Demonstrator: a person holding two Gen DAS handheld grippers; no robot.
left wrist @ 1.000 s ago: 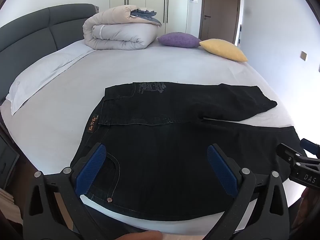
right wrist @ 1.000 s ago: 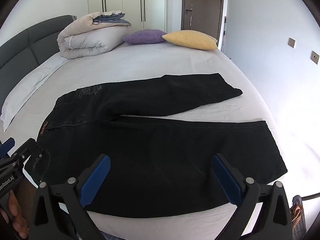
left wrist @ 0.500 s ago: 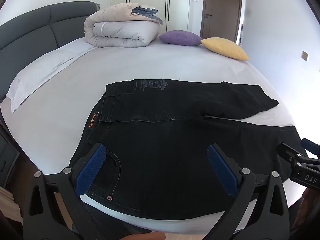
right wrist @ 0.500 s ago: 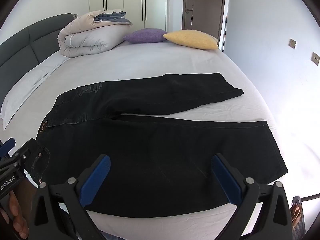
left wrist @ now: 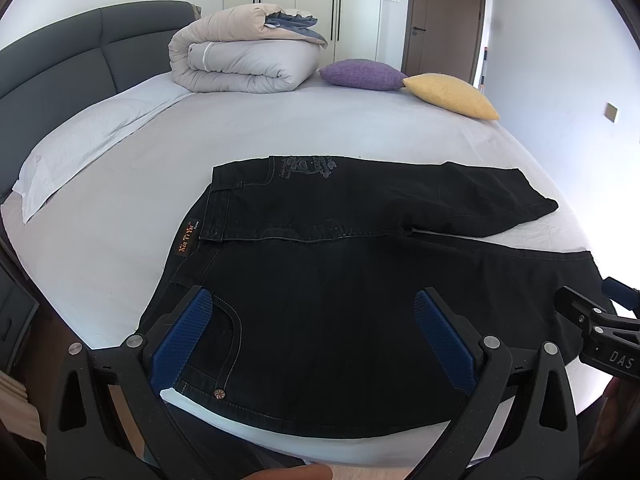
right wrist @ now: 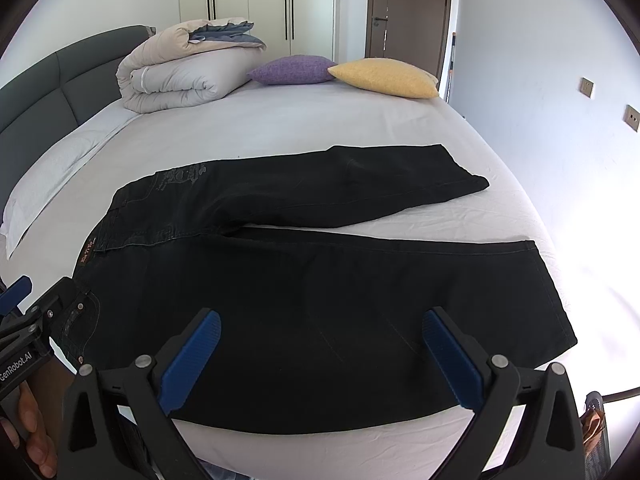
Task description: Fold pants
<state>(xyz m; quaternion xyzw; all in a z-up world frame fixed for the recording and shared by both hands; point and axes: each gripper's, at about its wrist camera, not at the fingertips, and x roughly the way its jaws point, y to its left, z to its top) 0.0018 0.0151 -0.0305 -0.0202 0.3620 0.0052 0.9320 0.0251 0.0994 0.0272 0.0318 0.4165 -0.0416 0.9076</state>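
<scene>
Left wrist view: black denim pants (left wrist: 360, 280) are spread flat across the near edge of the white-sheeted bed (left wrist: 320, 128), legs parted rightward. Left claw (left wrist: 312, 332) and right claw (right wrist: 320, 354) are held wide open above the near leg, nothing gripped, presumably for pickup.

One pair of black pants (left wrist: 360, 280) lies on one bed (left wrist: 280, 128). There are two cushions, one purple (left wrist: 362, 75) and one yellow (left wrist: 452, 96), plus one rolled duvet (left wrist: 244, 56) and one pillow (left wrist: 88, 136). Two grippers show, left (left wrist: 312, 336) and right (right wrist: 320, 356).
</scene>
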